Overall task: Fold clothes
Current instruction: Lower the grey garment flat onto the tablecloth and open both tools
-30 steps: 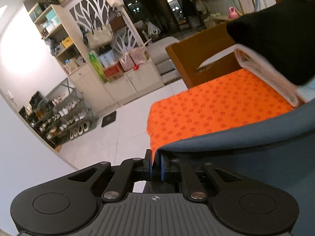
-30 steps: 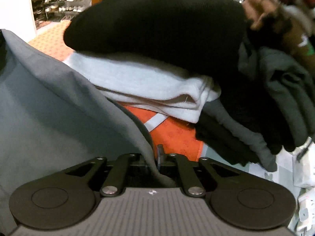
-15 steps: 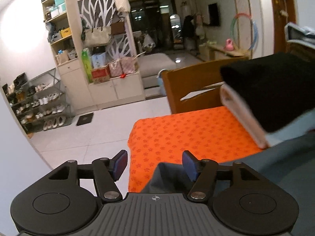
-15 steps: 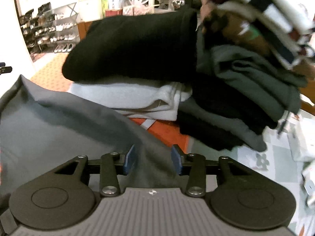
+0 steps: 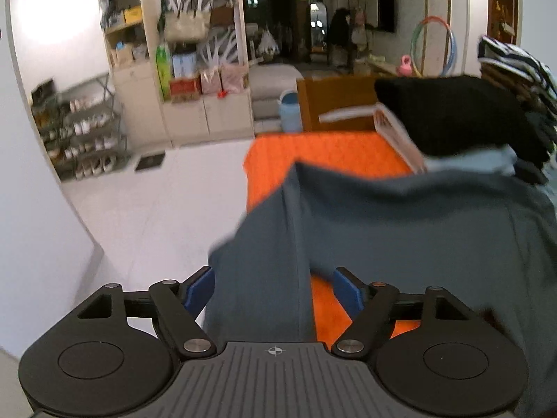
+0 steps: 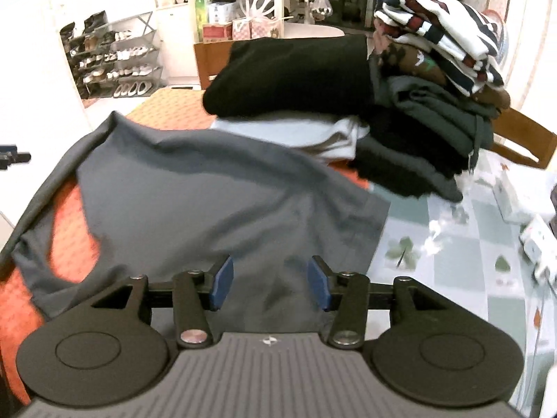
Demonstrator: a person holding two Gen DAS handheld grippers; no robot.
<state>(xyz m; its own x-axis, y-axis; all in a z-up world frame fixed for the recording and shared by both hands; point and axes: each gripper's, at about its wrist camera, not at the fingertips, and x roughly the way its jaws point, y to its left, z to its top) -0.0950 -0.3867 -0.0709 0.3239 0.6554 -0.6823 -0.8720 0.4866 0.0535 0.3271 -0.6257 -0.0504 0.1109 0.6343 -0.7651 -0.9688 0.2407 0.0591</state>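
Grey garment (image 6: 195, 209) is lying loose on the orange cloth (image 5: 323, 149) covering the desk, one edge drooping off the side. Left gripper (image 5: 275, 291) is hovering with jaws spread, fabric between them ungripped. Right gripper (image 6: 269, 284) is likewise gaping over the hem. Folded stack (image 6: 296, 76) is sitting just behind.

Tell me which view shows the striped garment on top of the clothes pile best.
The right wrist view: the striped garment lies in full sight atop the pile. The left wrist view catches only its blurred edge at the frame's right.
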